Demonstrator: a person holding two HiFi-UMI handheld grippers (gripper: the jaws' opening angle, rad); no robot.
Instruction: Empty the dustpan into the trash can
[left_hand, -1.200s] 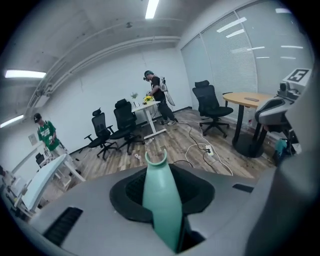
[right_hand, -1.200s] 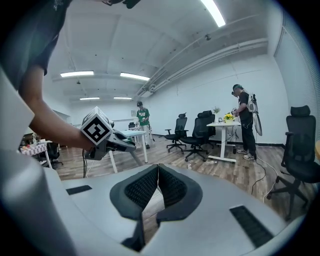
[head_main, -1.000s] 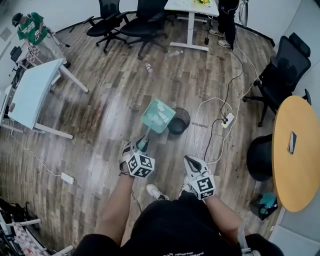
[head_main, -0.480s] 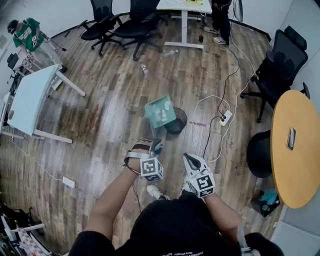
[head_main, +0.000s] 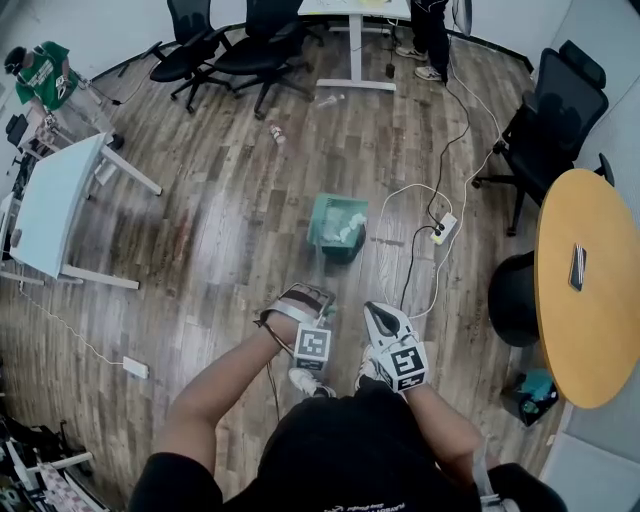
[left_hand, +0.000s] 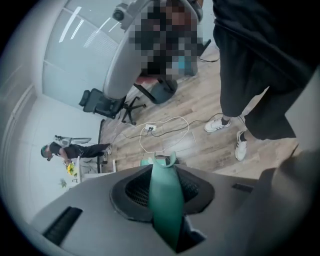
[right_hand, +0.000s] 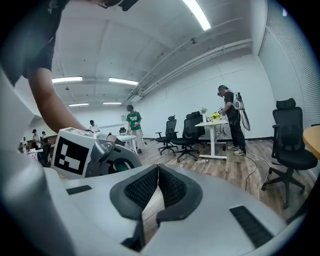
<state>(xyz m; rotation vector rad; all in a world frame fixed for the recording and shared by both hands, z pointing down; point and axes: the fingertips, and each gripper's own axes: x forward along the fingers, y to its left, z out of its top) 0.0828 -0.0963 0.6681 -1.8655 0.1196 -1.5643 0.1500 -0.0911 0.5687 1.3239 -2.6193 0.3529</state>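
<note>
We hold the left claw (left_hand: 165, 190) closed on the dustpan's green handle (left_hand: 164, 210). In the left gripper view both dark pads press on it from either side, and the handle runs up and away between them. In the head view this claw points steeply down in front of us. The teal dustpan (head_main: 337, 220) hangs beyond it, directly above the dark trash can (head_main: 341, 256), so the pan hides most of the can's mouth and only the near rim shows. Pale scraps lie in the pan. We cannot tell how far it is tipped. The right claw (right_hand: 158, 187) sits just beside the left one, pointing nearly level. Its jaws are brought together with the pad tips touching and nothing between them, and only a sliver of wooden floor (head_main: 220, 220) shows through lower down. The trash can stands on that floor, near a looped white cable (head_main: 400, 215) and its power strip (head_main: 441, 228). One white shoe (head_main: 305, 382) shows below the left claw, and a round wooden bench (head_main: 590, 300) stands well apart at the right.
</note>
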